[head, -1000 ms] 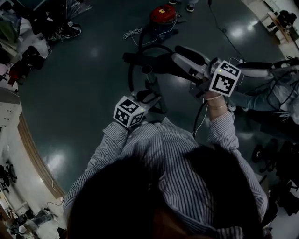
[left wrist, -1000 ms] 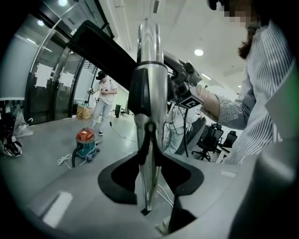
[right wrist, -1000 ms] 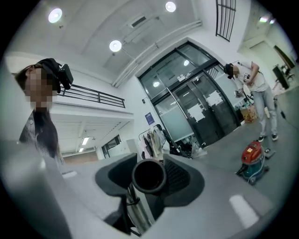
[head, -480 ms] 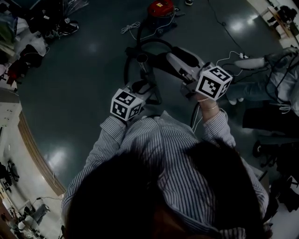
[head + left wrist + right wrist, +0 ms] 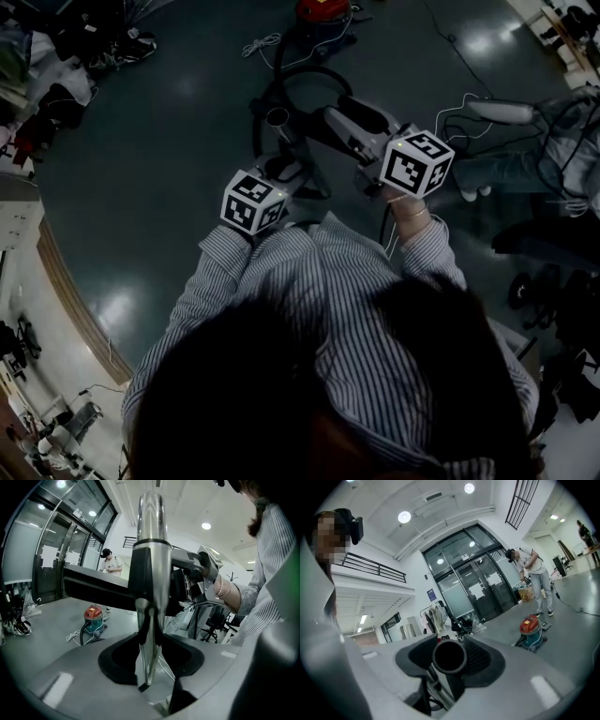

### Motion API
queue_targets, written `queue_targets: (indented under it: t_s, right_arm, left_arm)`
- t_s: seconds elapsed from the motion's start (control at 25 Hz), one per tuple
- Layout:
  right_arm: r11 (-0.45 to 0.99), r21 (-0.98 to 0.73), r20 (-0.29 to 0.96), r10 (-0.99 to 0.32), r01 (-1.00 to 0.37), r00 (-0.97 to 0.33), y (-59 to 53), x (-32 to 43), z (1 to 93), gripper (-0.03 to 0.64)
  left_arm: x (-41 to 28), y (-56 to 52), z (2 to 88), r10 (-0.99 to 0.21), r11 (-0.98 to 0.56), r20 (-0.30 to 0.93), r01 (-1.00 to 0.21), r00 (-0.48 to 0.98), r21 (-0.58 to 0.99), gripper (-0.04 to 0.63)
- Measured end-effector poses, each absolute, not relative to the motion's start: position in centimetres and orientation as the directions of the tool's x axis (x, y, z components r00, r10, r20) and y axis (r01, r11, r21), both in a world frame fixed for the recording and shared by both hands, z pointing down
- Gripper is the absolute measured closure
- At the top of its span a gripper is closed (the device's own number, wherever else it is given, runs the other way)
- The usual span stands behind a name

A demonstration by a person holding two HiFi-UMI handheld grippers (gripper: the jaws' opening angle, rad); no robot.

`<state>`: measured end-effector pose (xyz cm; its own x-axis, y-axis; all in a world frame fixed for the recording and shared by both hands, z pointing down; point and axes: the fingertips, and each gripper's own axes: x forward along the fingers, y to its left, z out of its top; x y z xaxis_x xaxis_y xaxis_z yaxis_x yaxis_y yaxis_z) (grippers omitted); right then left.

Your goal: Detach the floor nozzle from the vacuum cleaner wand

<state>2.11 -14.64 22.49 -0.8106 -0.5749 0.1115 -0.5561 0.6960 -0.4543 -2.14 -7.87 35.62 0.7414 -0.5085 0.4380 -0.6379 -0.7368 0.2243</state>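
Observation:
My left gripper is shut on the chrome wand, which stands upright between its jaws with a black collar halfway up. In the head view the wand's round open end shows bare. To its right, my right gripper is shut on the black floor nozzle. In the right gripper view the nozzle's open tube end faces the camera between the pads. In the left gripper view the nozzle's long black bar runs level behind the wand. The nozzle and the wand look apart.
The red vacuum cleaner stands on the dark floor ahead, its black hose looping towards me. A person stands near it. Another person's legs and cables lie to the right. Bags and clothes pile up at the far left.
My right gripper has sunk with the nozzle and drawn leftwards, nearer the left gripper. The left gripper has barely moved and keeps its hold on the wand.

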Motion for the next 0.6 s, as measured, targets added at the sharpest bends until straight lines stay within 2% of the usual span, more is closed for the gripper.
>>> queue_targets:
  t_s: [0.6]
  right_arm:
    - [0.673,-0.468,0.146,-0.581,-0.573,-0.801,-14.2,3.1,24.0,0.44]
  left_arm:
    - [-1.7,-7.9,35.6,-0.51,-0.74,0.43,-0.635,0.745,0.223,0.437]
